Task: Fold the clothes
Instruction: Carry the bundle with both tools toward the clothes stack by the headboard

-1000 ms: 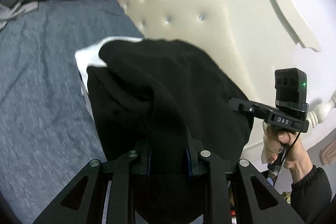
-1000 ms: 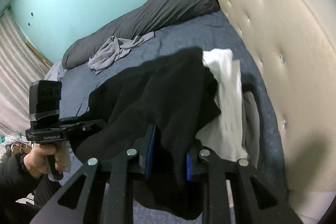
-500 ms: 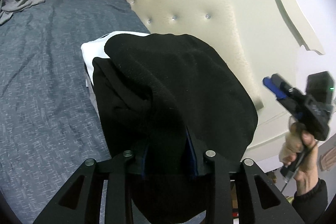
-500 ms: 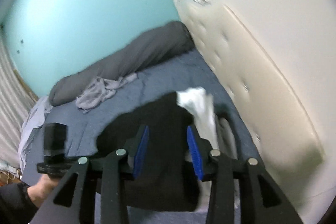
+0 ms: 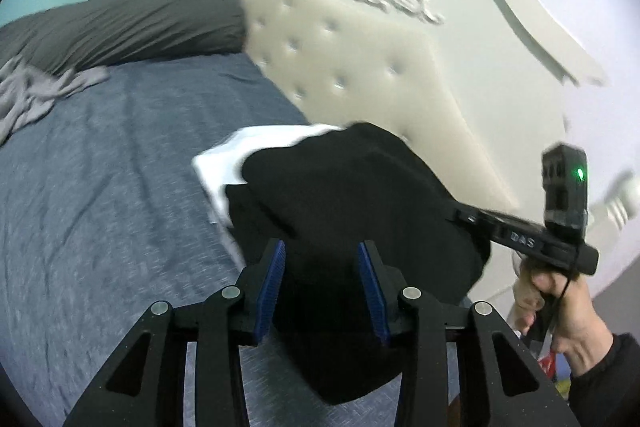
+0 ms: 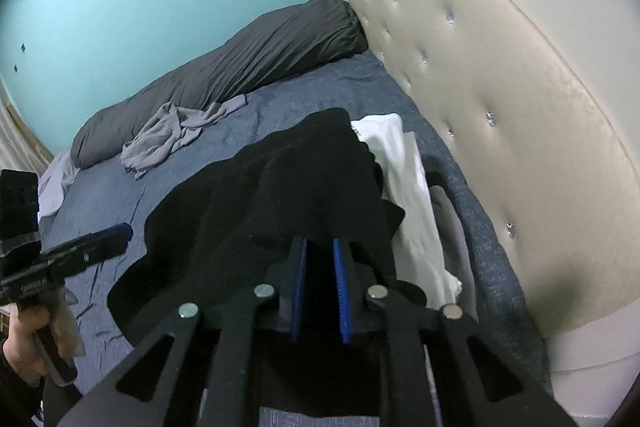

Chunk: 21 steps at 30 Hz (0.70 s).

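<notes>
Pinching black garment (image 6: pixel 280 195), apparently: right hand-held gripper (image 6: pixel 320 251)

A garment (image 6: pixel 280 203) lies on the near part of the bed (image 6: pixel 312 95), partly over a folded cloth (image 6: pixel 404 187) to its right. The headboard (image 6: pixel 500 131) stands along the bed's right side. A long pillow (image 6: pixel 240 63) lies across the far edge, with a crumpled garment (image 6: pixel 176 131) just before it, to the left.
</notes>
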Each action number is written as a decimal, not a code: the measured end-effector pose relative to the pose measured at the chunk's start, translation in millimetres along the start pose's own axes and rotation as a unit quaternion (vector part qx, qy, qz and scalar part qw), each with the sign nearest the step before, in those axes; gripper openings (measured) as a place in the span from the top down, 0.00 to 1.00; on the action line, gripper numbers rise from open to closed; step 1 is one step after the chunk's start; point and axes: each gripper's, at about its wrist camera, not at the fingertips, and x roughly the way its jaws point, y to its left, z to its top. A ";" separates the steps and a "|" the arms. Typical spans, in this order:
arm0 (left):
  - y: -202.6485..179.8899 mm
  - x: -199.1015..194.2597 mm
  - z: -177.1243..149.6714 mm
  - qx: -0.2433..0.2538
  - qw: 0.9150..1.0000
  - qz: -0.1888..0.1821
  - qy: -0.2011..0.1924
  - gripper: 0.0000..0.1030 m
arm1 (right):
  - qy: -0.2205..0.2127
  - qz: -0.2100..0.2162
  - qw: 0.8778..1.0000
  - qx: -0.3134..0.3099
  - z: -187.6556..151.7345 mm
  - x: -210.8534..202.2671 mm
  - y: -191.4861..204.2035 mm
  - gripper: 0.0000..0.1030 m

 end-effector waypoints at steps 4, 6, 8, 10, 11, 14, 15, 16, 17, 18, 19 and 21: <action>-6.9 22.8 -2.0 0.013 1.000 0.013 0.019 0.60 | -0.004 -0.008 1.000 0.014 -7.8 7.1 -7.9 0.88; 0.1 37.2 -6.5 0.003 0.999 0.028 0.037 0.60 | -0.006 -0.005 1.000 0.021 -12.7 11.3 -12.3 0.88; 7.4 46.2 -12.7 0.006 0.998 0.034 0.049 0.59 | -0.008 -0.002 1.000 0.025 -18.2 14.5 -16.5 0.89; 11.1 53.0 -18.9 0.007 0.998 0.036 0.054 0.59 | -0.009 0.000 1.000 0.029 -23.8 17.5 -20.1 0.90; 11.8 55.7 -21.5 0.009 0.998 0.037 0.056 0.59 | -0.009 0.000 1.000 0.030 -25.6 19.3 -20.4 0.90; 5.8 48.5 -21.0 0.017 0.998 0.042 0.049 0.59 | -0.021 -0.002 0.999 0.030 -25.8 10.2 -17.6 0.90; 3.0 44.4 -20.4 0.020 0.998 0.045 0.044 0.59 | -0.028 -0.002 0.999 0.030 -25.0 4.7 -16.3 0.90; -1.6 38.9 -18.4 0.030 0.998 0.049 0.035 0.59 | -0.036 -0.002 0.999 0.030 -24.1 -0.8 -14.9 0.90; -7.7 32.8 -17.7 0.042 0.998 0.048 0.029 0.60 | -0.043 -0.006 0.999 0.028 -23.0 -4.6 -13.6 0.90; -13.7 26.7 -17.0 0.053 0.997 0.048 0.022 0.60 | -0.051 -0.009 0.998 0.026 -22.6 -10.7 -12.3 0.90; -19.7 20.8 -16.3 0.064 0.997 0.048 0.016 0.60 | -0.057 -0.011 0.998 0.021 -24.1 -16.8 -10.8 0.90; -30.2 16.0 -16.0 0.075 0.996 0.039 0.013 0.60 | -0.068 -0.013 0.998 0.011 -27.9 -28.6 -7.4 0.90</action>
